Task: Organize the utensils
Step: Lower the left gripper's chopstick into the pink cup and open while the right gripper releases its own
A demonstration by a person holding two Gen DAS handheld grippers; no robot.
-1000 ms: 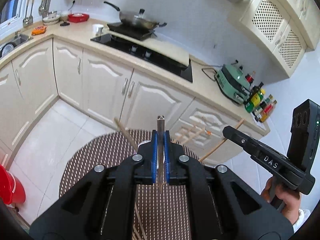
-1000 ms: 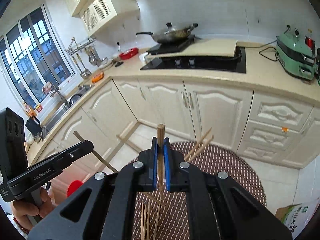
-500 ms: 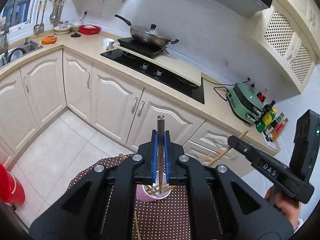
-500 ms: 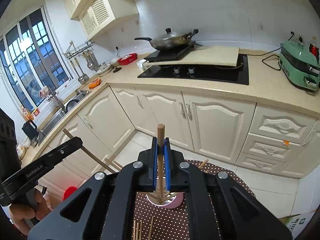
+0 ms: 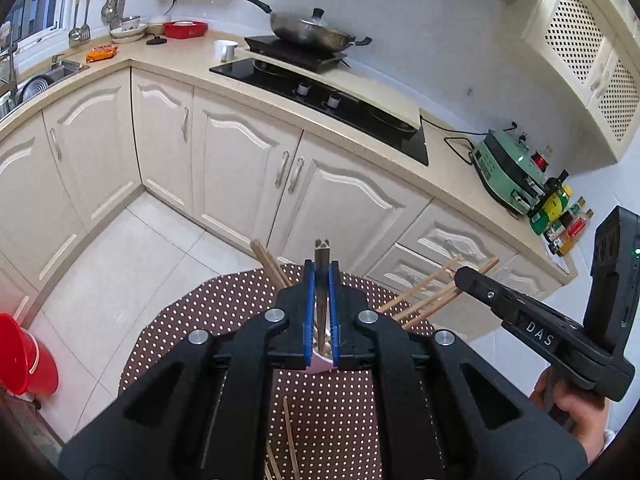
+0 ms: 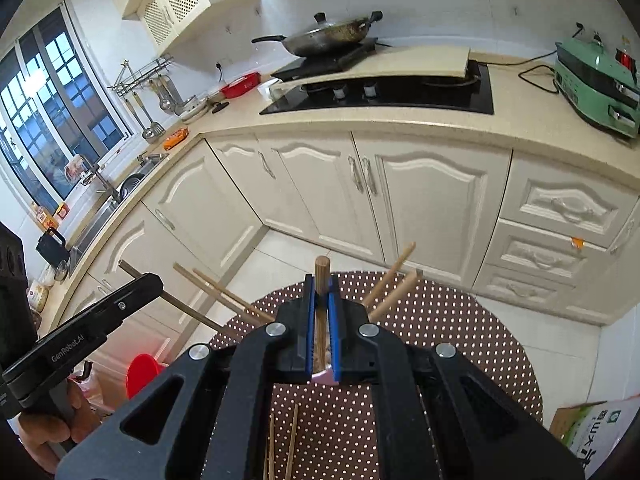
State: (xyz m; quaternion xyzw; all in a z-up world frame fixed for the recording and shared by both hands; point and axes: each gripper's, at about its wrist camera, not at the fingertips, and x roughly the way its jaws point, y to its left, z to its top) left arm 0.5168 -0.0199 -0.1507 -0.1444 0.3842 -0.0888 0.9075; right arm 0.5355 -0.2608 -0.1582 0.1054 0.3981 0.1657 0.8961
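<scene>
While each gripper is clamped on one chopstick, left gripper (image 5: 321, 312) and right gripper (image 6: 321, 320) hang over the pink cup (image 5: 320, 362) on the dotted table (image 5: 224, 312); next I should lower the tips in and release.

The left gripper (image 5: 322, 312) is matt black plastic with blue pads, clamped on a dull grey metal chopstick (image 5: 322, 248). The right gripper (image 6: 322, 316), same finish, grips a pale wooden chopstick (image 6: 322, 270). Under both lies a brown dotted mat (image 5: 224, 312), woven-looking. Loose wooden sticks (image 6: 290, 446) lie below the jaws.
</scene>
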